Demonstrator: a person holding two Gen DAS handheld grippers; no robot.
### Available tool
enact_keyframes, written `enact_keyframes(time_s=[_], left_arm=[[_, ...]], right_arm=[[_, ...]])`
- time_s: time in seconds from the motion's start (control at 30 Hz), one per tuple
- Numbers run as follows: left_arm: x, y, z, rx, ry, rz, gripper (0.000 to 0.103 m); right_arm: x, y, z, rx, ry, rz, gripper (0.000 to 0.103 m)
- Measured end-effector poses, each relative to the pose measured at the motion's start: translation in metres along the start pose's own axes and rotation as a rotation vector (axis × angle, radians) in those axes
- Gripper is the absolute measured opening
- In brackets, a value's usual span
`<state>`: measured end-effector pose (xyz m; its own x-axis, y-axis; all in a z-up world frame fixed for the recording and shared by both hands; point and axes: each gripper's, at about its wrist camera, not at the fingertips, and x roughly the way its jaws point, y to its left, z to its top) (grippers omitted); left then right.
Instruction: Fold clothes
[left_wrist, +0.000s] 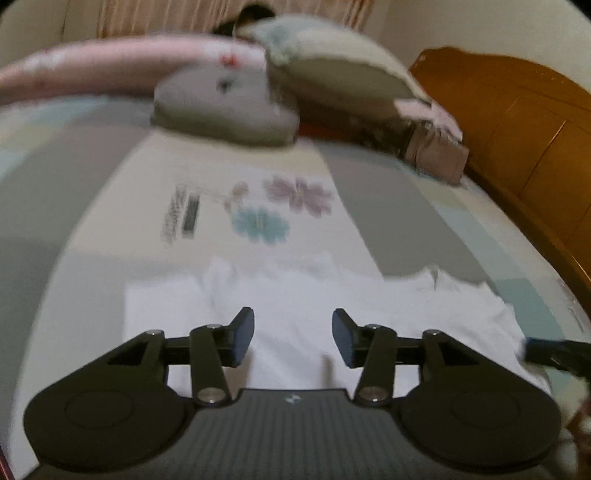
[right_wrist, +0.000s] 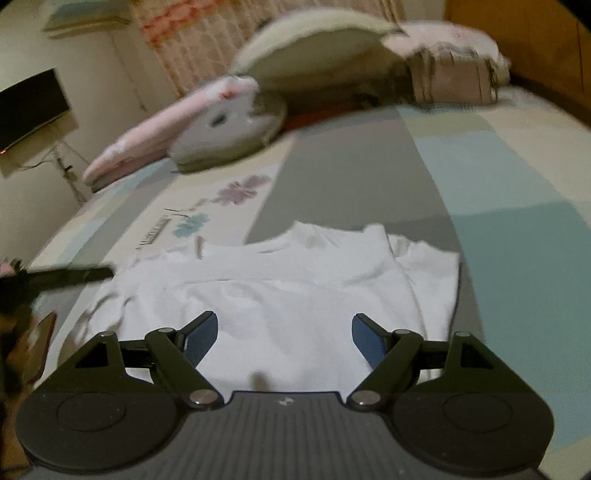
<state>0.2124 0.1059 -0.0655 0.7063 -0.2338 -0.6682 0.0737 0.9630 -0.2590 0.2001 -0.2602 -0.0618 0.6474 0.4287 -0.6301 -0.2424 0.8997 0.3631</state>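
Observation:
A white garment (left_wrist: 303, 295) lies flat and partly folded on the patchwork bedspread (left_wrist: 388, 214). In the left wrist view my left gripper (left_wrist: 293, 334) hovers over the garment's near part, open, with nothing between its blue pads. The right wrist view shows the same garment (right_wrist: 295, 288) with a sleeve folded in at its right side. My right gripper (right_wrist: 284, 332) stands wide open above its near edge, holding nothing. Each gripper appears in the other's view: the right one (left_wrist: 554, 350) at the garment's right edge, the left one (right_wrist: 70, 275) at its left edge.
A grey and pink plush pillow (left_wrist: 225, 107) and a cream pillow (left_wrist: 332, 70) lie at the far side of the bed. A folded pinkish pile (left_wrist: 436, 151) sits by the wooden headboard (left_wrist: 517, 129). A dark screen (right_wrist: 33, 107) hangs on the wall at left.

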Motion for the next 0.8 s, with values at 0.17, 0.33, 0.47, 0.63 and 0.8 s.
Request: enact_keyframes(time_s=[0.17, 0.33, 0.47, 0.63, 0.8], left_arm=[[0.01, 0.019, -0.01, -0.05, 0.044, 0.217, 0.047], [-0.009, -0.008, -0.006, 0.066, 0.032, 0.163, 0.065], [-0.01, -0.049, -0.029, 0.234, 0.038, 0.049, 0.069], [0.003, -0.063, -0.056, 0.251, 0.087, 0.08, 0.069], [-0.017, -0.069, -0.052, 0.263, 0.037, 0.049, 0.073]], right_arm=[[0.018, -0.017, 0.002, 0.047, 0.002, -0.141, 0.083], [-0.011, 0.009, -0.008, -0.045, -0.045, -0.153, 0.087], [-0.008, 0.042, -0.023, -0.178, -0.052, -0.202, 0.09], [0.007, 0.049, -0.044, -0.224, 0.037, -0.247, 0.091], [-0.011, 0.047, -0.053, -0.192, 0.022, -0.226, 0.1]])
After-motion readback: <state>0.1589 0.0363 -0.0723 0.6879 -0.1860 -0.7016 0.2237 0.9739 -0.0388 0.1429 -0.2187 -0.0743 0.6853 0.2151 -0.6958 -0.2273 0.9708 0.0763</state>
